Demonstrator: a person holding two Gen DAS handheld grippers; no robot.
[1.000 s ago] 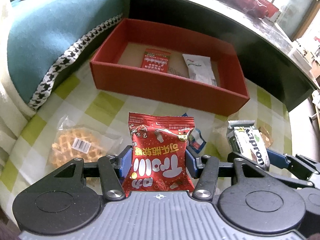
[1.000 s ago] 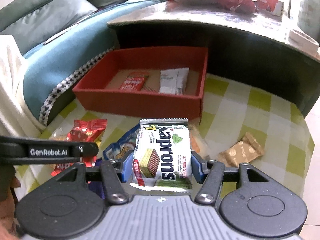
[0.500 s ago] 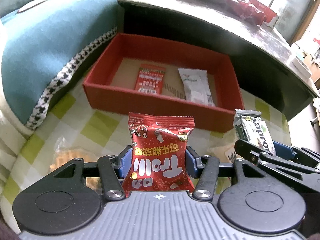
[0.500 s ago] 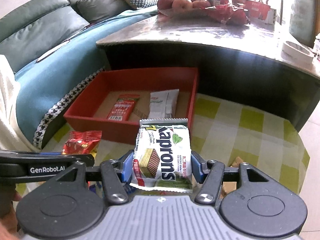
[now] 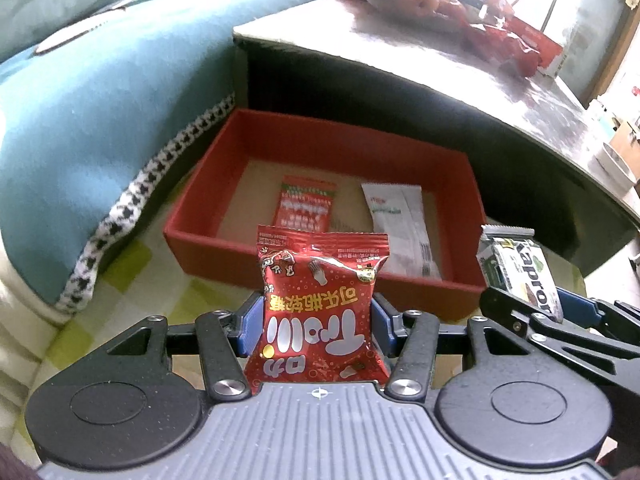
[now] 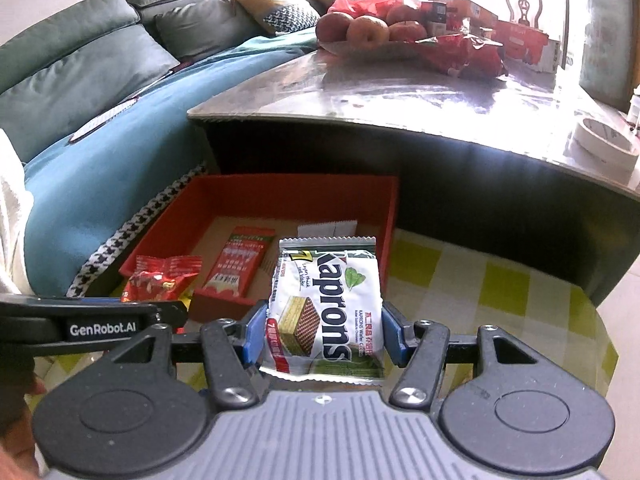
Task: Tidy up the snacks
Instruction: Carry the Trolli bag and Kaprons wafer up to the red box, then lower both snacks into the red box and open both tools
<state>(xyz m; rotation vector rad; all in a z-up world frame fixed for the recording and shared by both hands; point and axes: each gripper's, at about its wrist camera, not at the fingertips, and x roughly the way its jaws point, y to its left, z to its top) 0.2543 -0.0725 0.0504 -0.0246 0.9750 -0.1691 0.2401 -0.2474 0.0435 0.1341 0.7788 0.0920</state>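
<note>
Before the red box (image 5: 280, 256), claws loaded.

Daylit room, strong backlight, fisheye bending

The far right corner of the table top (image 6: 460, 92) is washed out by window glare; its dark side (image 5: 360, 92) is left in shadow, and picture edges are curved and softened.

Home living room: sofa (image 6: 80, 80), fruit-laden coffee table (image 6: 400, 96)
</note>
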